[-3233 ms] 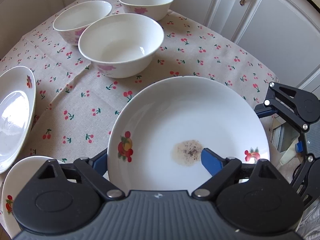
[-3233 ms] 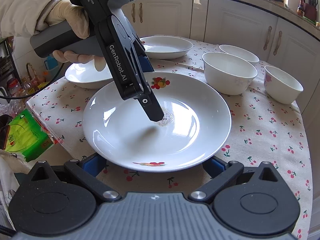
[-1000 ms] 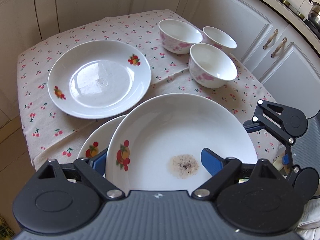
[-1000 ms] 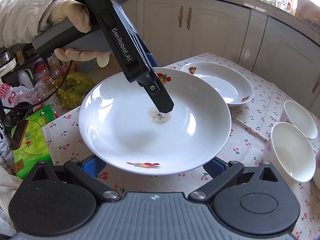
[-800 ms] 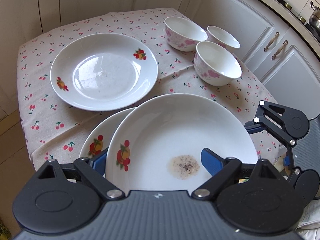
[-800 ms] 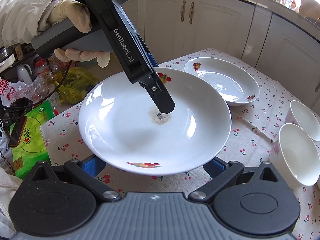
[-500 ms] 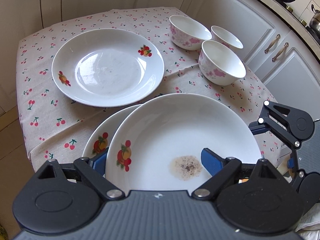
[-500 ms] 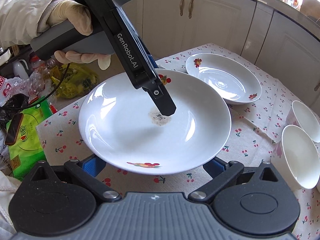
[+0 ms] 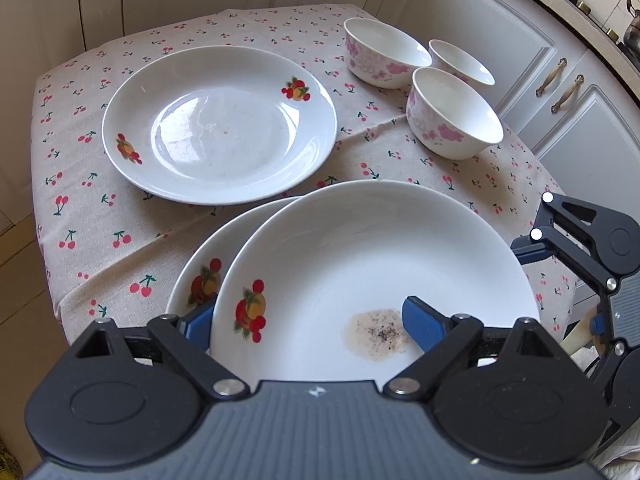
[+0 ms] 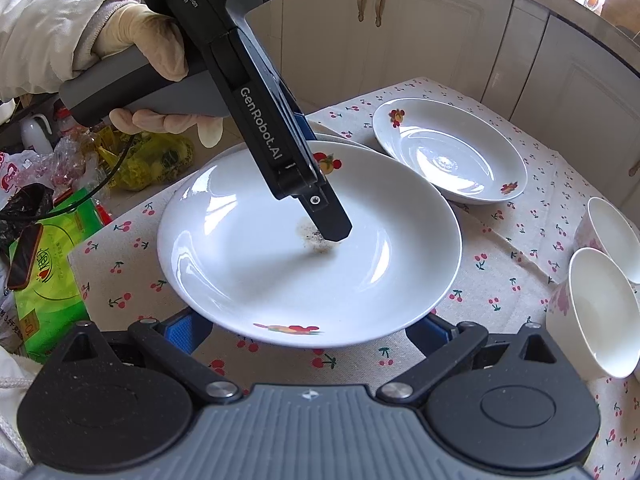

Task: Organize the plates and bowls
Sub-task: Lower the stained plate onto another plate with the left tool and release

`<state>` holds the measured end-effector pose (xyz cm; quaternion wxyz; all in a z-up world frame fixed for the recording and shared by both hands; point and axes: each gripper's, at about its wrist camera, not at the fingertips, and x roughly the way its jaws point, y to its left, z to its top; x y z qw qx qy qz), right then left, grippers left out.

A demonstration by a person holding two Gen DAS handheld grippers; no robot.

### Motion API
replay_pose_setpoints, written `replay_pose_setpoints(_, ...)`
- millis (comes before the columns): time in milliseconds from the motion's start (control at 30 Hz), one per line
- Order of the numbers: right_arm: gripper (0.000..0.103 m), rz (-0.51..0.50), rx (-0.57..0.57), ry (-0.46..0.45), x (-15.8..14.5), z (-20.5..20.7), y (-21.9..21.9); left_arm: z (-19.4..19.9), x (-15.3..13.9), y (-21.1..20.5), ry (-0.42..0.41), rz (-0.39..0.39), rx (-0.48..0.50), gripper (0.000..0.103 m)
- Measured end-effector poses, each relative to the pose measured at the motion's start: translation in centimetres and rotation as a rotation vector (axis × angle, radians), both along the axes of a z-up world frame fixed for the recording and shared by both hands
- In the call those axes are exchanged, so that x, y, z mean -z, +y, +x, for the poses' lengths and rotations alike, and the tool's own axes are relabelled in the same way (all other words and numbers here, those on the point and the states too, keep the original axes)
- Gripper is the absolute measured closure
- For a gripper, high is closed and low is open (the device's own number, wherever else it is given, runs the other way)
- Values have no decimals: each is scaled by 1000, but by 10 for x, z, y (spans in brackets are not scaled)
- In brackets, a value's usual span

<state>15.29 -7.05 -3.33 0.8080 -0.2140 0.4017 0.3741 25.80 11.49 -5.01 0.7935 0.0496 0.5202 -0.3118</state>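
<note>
The left gripper (image 10: pixel 316 216) pinched the rim of the white round fruit-painted plate (image 9: pixel 372 276), its fingers (image 9: pixel 420 322) clenched to hold it just above another white plate (image 9: pixel 200 276) near the desk (image 9: pixel 120 208) edge for stacking, while the right gripper's (image 10: pixel 308 330) state I cannot tell.

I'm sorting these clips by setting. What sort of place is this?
Most likely a home kitchen: cream cabinets with curved handles, a table under a cherry-print tablecloth holding plates and bowls, and a pot on the counter.
</note>
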Motion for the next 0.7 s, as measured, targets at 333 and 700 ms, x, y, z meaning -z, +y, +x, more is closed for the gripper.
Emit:
replay_pose_setpoints(333,0,17,1,-3,2,0,-3,1,-1,-11,2,85,1,10)
replay_pose_setpoints(700,0,48,-9,-3,-1,-3,-7,-2,-3,-9,12,122,-10,10)
